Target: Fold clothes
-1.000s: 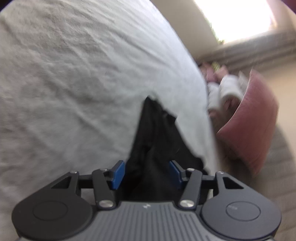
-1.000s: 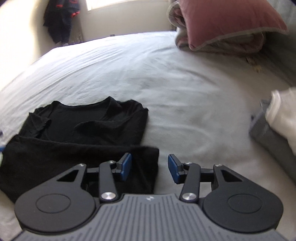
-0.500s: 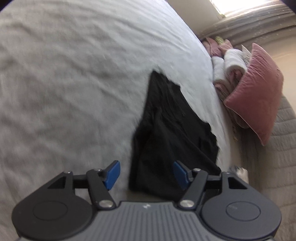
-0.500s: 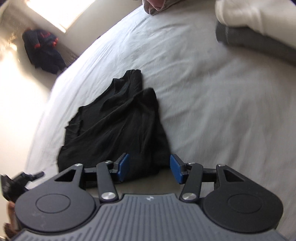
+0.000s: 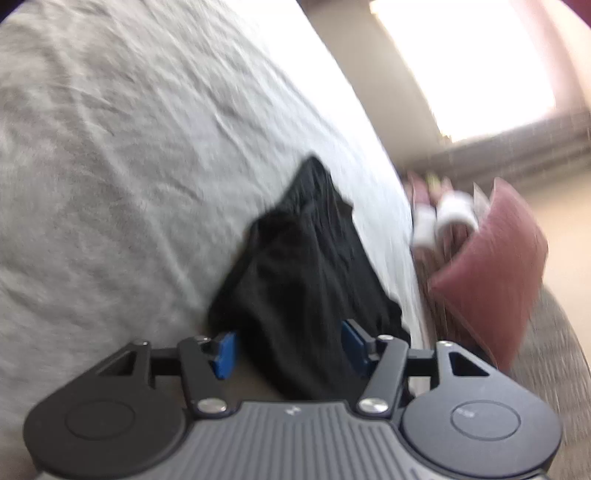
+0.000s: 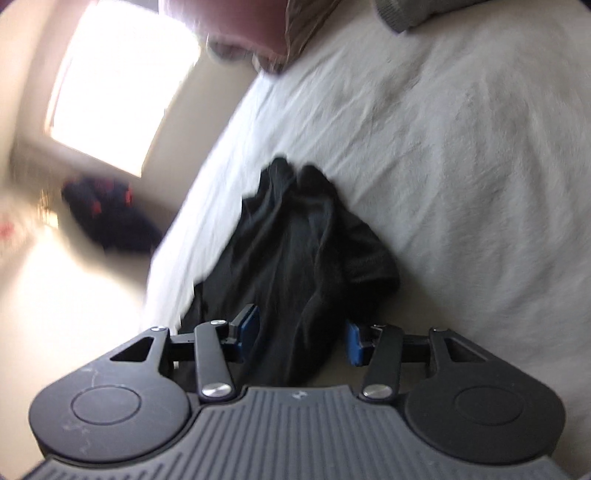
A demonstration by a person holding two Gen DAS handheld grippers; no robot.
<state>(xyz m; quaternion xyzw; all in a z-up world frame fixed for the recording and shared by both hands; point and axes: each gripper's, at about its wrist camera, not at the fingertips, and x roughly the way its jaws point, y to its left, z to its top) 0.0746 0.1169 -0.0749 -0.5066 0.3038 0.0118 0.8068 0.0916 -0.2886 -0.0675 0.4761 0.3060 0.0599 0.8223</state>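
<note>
A black garment (image 5: 306,273) lies bunched on the white bed sheet (image 5: 110,166); it also shows in the right wrist view (image 6: 295,258). My left gripper (image 5: 290,350) is open, its blue pads on either side of the garment's near edge. My right gripper (image 6: 301,338) is open too, with the garment's near end lying between its blue pads. Both views are blurred by motion. I cannot tell whether the pads touch the cloth.
A pink pillow (image 5: 491,273) and rolled white cloth (image 5: 447,214) lie at the bed's head. A grey folded item (image 6: 417,11) sits on the sheet (image 6: 461,147). A dark pile of clothes (image 6: 107,218) lies on the floor below a bright window (image 6: 114,85).
Both grippers have swung and tilted over the garment, which now looks more bunched than half a second ago. Both stay open.
</note>
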